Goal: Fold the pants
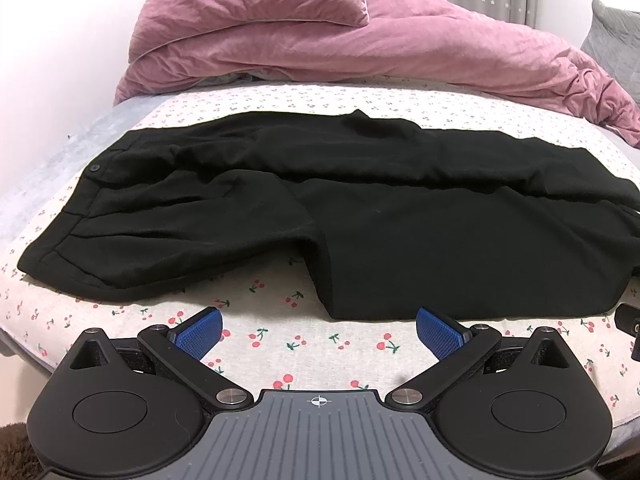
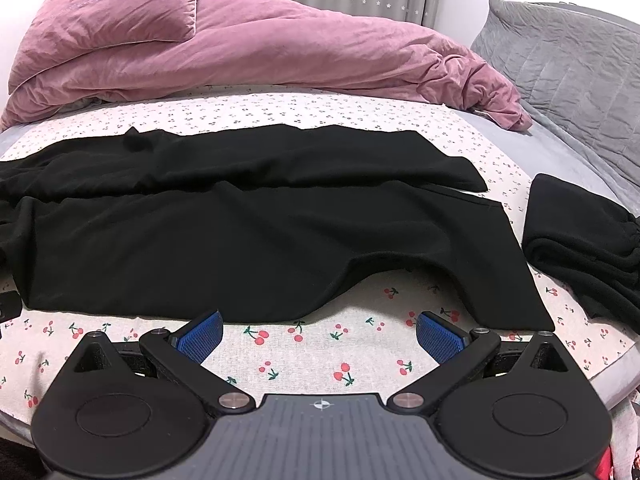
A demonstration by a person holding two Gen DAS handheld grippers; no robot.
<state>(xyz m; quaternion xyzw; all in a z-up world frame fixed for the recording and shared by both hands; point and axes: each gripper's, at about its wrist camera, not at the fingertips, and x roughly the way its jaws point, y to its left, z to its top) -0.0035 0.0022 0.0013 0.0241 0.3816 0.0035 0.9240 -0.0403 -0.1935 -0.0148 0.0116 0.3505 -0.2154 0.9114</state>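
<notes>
**A:** Since they're spread flat on the cherry-print sheet (image 1: 320,344), which way do the black pants (image 1: 360,208) run?

**B:** Lengthwise left to right, waistband with its button left, leg ends right. Soft matte cloth, a bit rumpled. Left gripper (image 1: 319,330) and right gripper (image 2: 319,330) both gape wide with ridged blue pads, holding nothing, just short of the near edge.

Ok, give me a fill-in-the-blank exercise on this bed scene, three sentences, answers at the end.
1. The black pants lie spread out on a sheet printed with ____.
2. Both the left gripper and the right gripper are ____, holding nothing.
3. The bunched duvet behind the pants is ____ in colour.

Missing words: cherries; open; pink
</notes>
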